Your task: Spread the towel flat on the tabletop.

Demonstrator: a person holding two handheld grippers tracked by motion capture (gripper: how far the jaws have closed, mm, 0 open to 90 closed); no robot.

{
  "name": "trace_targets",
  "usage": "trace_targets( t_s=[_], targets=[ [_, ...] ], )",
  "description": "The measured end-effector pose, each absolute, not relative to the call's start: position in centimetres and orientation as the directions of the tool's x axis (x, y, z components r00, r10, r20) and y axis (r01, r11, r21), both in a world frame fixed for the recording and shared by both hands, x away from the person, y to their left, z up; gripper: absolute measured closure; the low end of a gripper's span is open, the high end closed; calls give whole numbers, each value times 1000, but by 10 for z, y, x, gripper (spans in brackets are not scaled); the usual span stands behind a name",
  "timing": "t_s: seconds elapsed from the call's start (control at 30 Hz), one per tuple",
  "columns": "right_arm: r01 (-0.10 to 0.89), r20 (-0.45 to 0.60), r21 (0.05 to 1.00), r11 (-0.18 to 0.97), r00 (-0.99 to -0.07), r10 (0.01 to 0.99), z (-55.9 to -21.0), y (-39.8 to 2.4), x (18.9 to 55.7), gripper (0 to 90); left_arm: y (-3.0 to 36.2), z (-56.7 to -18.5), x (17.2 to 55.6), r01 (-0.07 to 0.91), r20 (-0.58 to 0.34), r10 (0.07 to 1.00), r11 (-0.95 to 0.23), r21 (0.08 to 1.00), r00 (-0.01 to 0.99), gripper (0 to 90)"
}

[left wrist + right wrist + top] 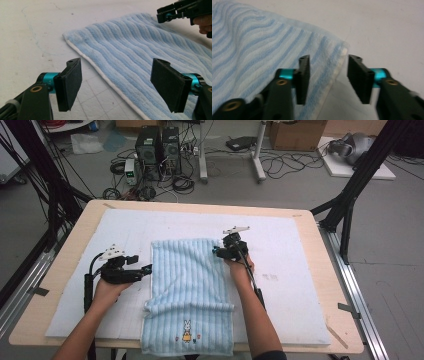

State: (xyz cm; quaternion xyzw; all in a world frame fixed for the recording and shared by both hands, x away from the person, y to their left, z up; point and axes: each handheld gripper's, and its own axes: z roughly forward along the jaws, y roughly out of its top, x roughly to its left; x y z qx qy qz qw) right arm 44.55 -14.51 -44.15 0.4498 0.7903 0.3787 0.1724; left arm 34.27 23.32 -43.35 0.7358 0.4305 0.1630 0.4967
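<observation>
A light blue ribbed towel [190, 280] lies lengthwise on the white mat [290, 290], folded over near the front. Its near end, which bears a small rabbit picture [187, 330], hangs over the table edge. My left gripper [147, 268] rests beside the towel's left edge, open, with nothing between its jaws. In the left gripper view the towel [140, 57] runs under the right pad [170, 85]. My right gripper [216, 251] is at the towel's far right corner. It is open, and its jaws stand either side of the towel's hem [337, 67] without pressing on it.
The mat covers most of a wooden table [65, 270]. Behind the table, the floor holds computer towers [157, 147], loose cables and cardboard boxes [297, 135]. Black frame posts [350, 200] stand at both far corners. The right gripper [172, 12] appears far off in the left gripper view.
</observation>
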Motion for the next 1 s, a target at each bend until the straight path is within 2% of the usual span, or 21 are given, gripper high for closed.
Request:
trace_targets(
  t_s=[0.1,0.13,0.17,0.3,0.43,0.5,0.57,0.63,0.73,1.0],
  targets=[
    [574,35,741,349,-551,833,-448,-140,448,732,233,-434,342,480,-187,798,-142,866,573,264],
    [576,50,740,346,-561,826,-447,-141,449,815,233,-434,342,480,-186,798,-142,866,573,264],
    [581,56,737,346,-562,825,-447,-141,448,856,233,-434,342,480,-187,798,-142,866,573,265],
    [593,-15,710,380,-526,850,-442,-149,444,869,233,-434,341,485,-186,796,-150,861,576,268],
    [618,-52,702,354,-452,891,-441,-174,440,865,231,-435,342,484,-181,794,-157,861,580,267],
    [625,-57,701,343,-431,901,-441,-185,439,813,229,-436,343,483,-178,795,-159,861,580,269],
    [623,1,721,304,-439,899,-441,-193,439,640,228,-436,345,478,-174,796,-159,864,579,273],
    [609,57,752,254,-444,894,-437,-200,436,606,227,-435,347,470,-178,801,-142,871,572,279],
    [583,87,783,215,-444,892,-428,-207,429,572,227,-429,357,474,-167,807,-152,867,566,307],
    [548,90,806,224,-488,868,-414,-230,400,489,207,-420,407,514,-218,799,-130,848,561,366]
  ],
)
